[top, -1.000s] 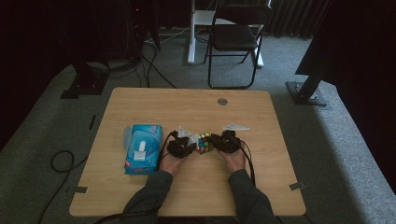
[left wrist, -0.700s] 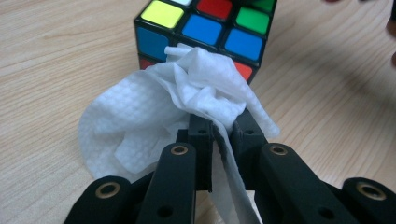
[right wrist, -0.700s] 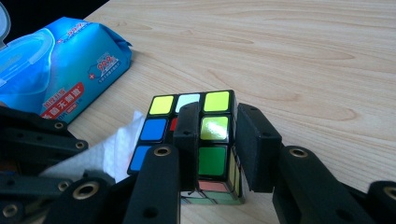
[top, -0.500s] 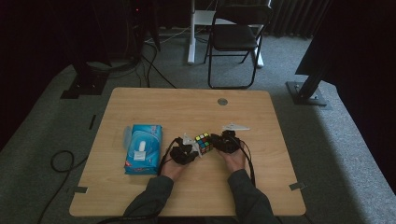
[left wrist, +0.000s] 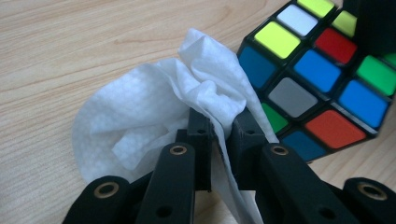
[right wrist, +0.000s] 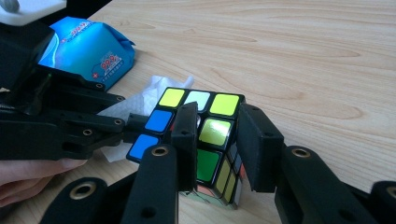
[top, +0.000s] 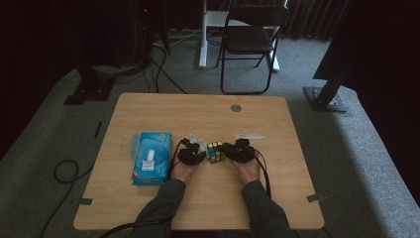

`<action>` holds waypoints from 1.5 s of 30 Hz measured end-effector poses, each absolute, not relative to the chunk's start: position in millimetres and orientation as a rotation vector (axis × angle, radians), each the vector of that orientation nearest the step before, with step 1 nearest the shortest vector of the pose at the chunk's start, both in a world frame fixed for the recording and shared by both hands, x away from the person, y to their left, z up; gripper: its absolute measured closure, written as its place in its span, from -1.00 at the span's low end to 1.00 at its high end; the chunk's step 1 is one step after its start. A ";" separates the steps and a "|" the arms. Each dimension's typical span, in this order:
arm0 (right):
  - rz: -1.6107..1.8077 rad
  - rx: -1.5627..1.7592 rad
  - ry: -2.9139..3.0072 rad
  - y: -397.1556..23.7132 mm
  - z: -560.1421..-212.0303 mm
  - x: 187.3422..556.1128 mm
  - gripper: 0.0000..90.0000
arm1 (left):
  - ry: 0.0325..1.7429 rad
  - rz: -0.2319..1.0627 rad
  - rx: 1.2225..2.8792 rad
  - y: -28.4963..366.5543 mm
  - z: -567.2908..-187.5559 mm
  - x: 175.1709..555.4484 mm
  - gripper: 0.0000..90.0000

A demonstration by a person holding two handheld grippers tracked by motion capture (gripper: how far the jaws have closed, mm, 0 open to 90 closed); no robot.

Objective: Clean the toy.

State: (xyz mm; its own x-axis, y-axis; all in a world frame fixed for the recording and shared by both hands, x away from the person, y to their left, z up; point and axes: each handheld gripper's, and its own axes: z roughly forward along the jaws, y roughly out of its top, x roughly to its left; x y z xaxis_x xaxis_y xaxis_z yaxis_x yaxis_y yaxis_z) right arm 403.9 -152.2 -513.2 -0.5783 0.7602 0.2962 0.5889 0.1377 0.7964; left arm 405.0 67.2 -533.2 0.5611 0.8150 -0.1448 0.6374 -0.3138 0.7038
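Note:
A scrambled Rubik's cube sits between my two grippers at the table's middle front. My right gripper is shut on the cube, one jaw across its front face and one on its right side. My left gripper is shut on a crumpled white wipe, which lies against the cube's left face. In the high view the left gripper is just left of the cube and the right gripper just right of it. The right gripper view has the left gripper and the wipe at its left.
A blue pack of wipes lies on the wooden table, left of my left hand. A small grey round cap sits in the tabletop at the back. A folding chair stands on the floor beyond the table.
My left gripper has shifted slightly lower with the wipe, staying against the cube. The right gripper and the cube have kept still.

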 end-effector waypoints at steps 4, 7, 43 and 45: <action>1.419 1.348 2.219 -151.6 -513.2 403.1 0.53 | 1.140 0.307 2.011 70.7 -525.3 400.2 0.77; 1.410 1.351 2.223 -149.1 -512.4 400.7 0.53 | 1.139 0.317 2.006 72.4 -522.8 396.5 0.76; 1.384 1.508 2.135 -163.6 -510.4 403.2 0.57 | 1.118 0.313 2.005 74.9 -520.8 392.1 0.71; 1.412 1.542 2.119 -168.2 -512.0 404.1 0.57 | 1.117 0.314 2.006 74.9 -520.7 392.2 0.71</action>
